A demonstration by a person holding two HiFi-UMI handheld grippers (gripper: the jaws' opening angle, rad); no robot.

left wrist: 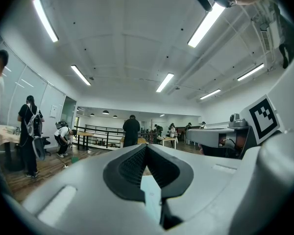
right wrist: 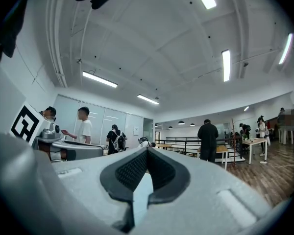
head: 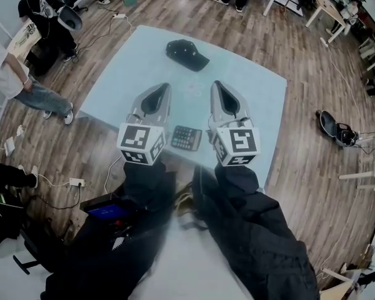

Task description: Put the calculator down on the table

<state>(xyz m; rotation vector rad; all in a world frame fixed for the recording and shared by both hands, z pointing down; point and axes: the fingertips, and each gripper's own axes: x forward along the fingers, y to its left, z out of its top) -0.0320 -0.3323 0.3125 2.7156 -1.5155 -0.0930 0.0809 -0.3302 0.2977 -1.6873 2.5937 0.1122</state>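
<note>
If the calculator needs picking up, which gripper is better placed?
Left, marginally: the dark rectangular calculator lies on the pale blue table between both shut grippers and appears slightly nearer the left gripper than the right gripper.

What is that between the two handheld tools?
A calculator, lying on the table; the head view shows it between the left tool and right tool.

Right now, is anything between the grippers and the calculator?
Nothing visible. The calculator lies uncovered on the table, seen between the left gripper and the right gripper. The black cap lies farther off.
</note>
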